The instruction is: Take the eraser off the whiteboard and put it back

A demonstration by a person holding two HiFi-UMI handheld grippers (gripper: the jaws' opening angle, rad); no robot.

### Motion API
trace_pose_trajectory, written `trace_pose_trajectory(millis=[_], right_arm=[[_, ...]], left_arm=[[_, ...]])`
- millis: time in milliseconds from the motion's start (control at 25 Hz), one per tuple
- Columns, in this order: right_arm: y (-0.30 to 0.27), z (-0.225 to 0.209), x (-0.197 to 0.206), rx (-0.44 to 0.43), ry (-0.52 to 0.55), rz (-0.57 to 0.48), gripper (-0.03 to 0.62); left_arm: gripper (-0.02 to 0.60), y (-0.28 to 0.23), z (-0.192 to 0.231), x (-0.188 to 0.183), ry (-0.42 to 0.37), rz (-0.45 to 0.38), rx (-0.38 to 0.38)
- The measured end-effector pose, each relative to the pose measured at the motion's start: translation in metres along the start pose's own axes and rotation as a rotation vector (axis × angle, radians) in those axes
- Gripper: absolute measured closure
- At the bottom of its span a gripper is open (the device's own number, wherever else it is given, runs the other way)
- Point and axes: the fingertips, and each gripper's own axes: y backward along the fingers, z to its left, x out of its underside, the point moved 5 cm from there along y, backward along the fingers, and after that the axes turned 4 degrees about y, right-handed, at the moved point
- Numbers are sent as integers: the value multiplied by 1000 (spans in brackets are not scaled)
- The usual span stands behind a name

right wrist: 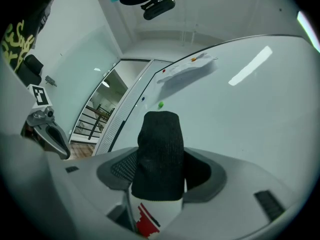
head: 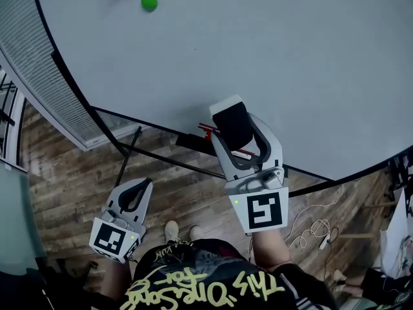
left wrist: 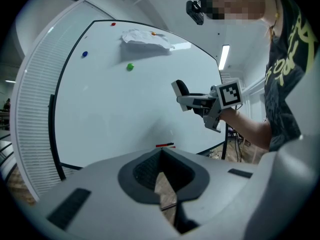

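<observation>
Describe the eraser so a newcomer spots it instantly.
Find the large white whiteboard; near its lower edge is the right gripper. Clamped in its jaws is the eraser, a white block with a black felt face, unlike the round green magnet higher up.

I count one whiteboard point(head: 290, 57) filling the upper frame and one eraser point(head: 232, 124) at centre. There are two grippers: the left gripper point(head: 139, 185) at lower left and the right gripper point(head: 240, 116) at centre. In the left gripper view I see four magnets, blue magnet point(left wrist: 85, 54), green magnet point(left wrist: 130, 67), red magnet point(left wrist: 113, 24) and orange magnet point(left wrist: 153, 33), one crumpled paper point(left wrist: 145, 39) at the top, and one red marker point(left wrist: 165, 145).
</observation>
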Motion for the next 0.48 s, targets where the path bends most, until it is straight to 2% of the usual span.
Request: trace_pose_trajectory(millis=[120, 280, 480], right_arm=[[5, 7, 4, -19, -10, 3, 333], [9, 12, 10, -44, -21, 12, 332], [15, 14, 12, -54, -45, 12, 332]], left_arm=[[574, 0, -2, 0, 1, 0, 3], [575, -1, -3, 2, -40, 12, 14], [574, -6, -9, -2, -4, 1, 15]])
